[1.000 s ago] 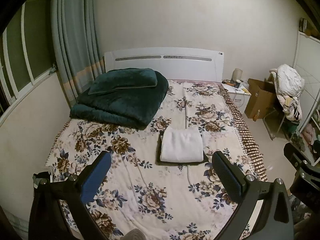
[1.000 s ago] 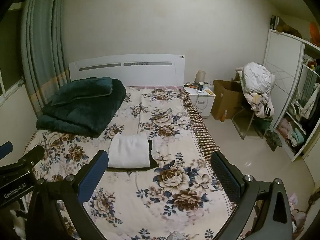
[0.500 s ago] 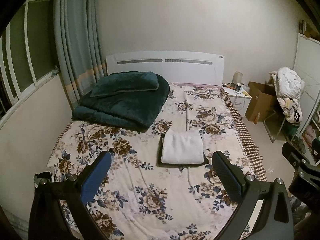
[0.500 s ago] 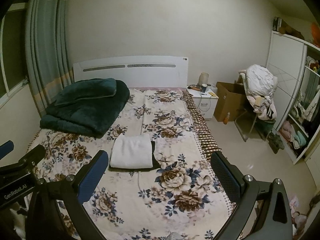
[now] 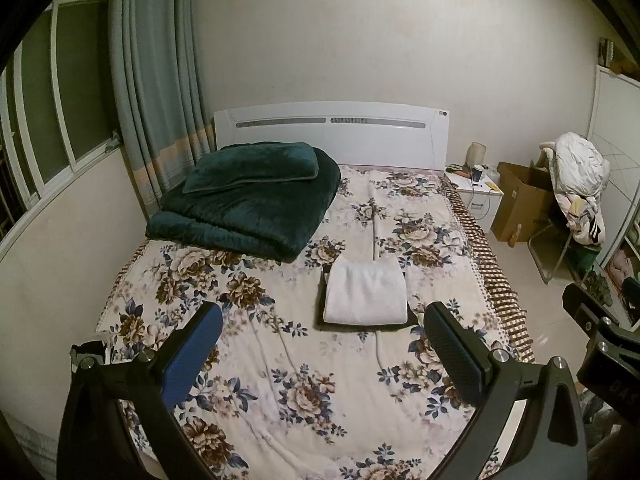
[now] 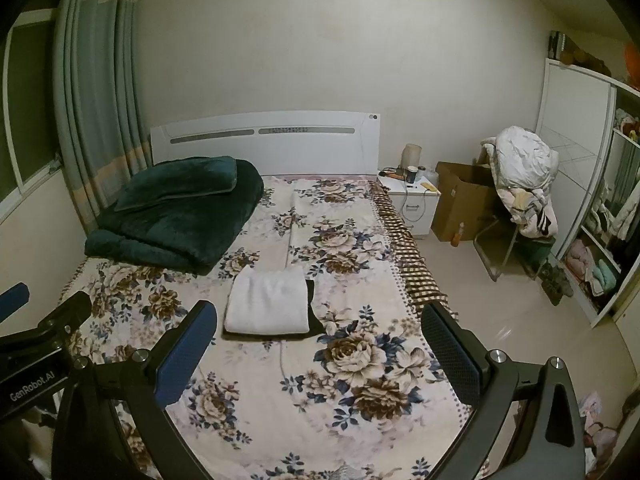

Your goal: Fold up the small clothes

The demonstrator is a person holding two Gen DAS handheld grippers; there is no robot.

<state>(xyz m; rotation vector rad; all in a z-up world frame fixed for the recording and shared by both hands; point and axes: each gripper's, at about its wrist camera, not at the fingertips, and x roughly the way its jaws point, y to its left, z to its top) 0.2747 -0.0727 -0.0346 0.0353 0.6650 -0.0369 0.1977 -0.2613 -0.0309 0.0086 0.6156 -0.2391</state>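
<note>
Nearest, the left gripper (image 5: 322, 354) and right gripper (image 6: 318, 350) hung above the bed (image 5: 280, 380), both spread wide and empty. Beyond them, mid-bed, a folded white cloth (image 5: 365, 294) lay on a dark cloth (image 6: 314, 322). Farther left sat a green blanket (image 5: 248, 204), by the headboard (image 5: 332, 132).

A home bedroom: a floral-sheeted bed (image 5: 304, 360) with white headboard (image 5: 332, 132), white nightstand (image 6: 414, 200) (cluttered), grey-green curtains (image 5: 156, 80).
</note>
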